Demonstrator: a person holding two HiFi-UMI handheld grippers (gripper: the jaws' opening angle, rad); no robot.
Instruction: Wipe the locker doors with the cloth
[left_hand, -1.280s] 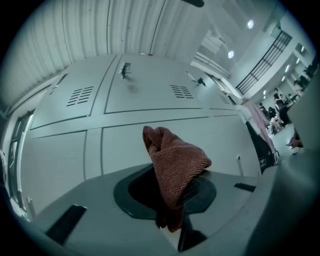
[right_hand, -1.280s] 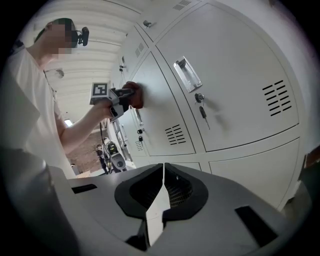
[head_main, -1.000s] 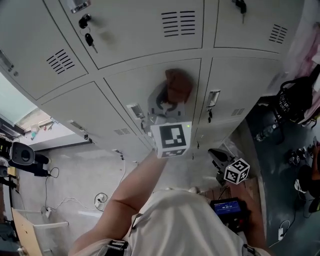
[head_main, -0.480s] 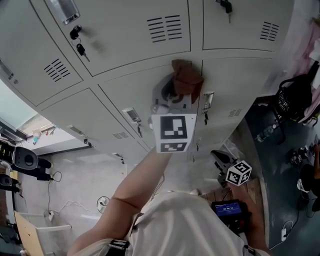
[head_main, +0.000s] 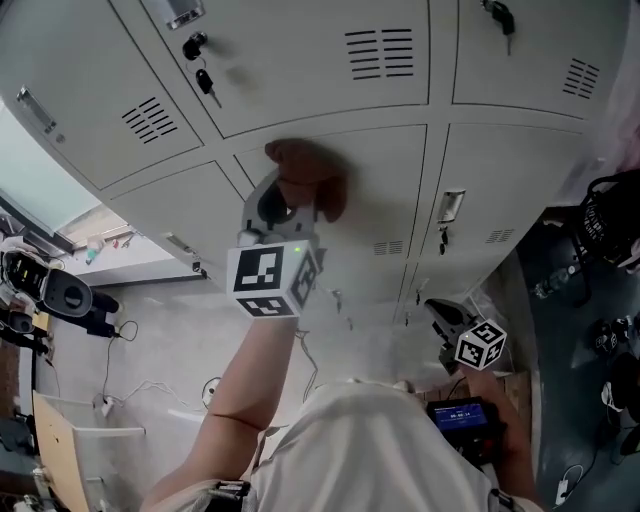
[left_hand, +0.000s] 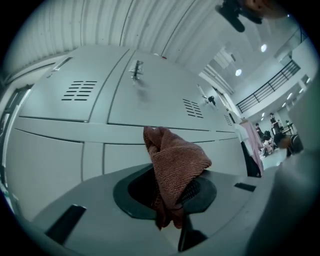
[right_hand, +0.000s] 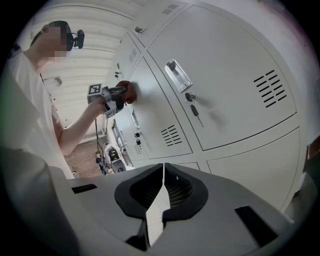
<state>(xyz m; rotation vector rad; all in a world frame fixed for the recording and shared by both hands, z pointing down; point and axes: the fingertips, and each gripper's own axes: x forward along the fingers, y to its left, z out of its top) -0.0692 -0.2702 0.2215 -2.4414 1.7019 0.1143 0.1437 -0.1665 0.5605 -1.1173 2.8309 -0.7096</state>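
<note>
The ribbed woven cloth (left_hand: 175, 165) is rust-brown — the vented metal locker doors (head_main: 300, 60) pale grey — the plastic marker cube (head_main: 268, 280) black-and-white squares.

Cloth (head_main: 308, 172) against locker door (head_main: 375, 195), left tool (head_main: 290, 197) behind it, right tool (head_main: 438, 309) lower right.

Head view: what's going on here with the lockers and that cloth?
A person stands at a bank of grey lockers with a gripper in each hand. The left gripper is shut on a reddish-brown cloth and holds it against one locker door. The right gripper is shut and empty, held low by the person's side and touching nothing.
</note>
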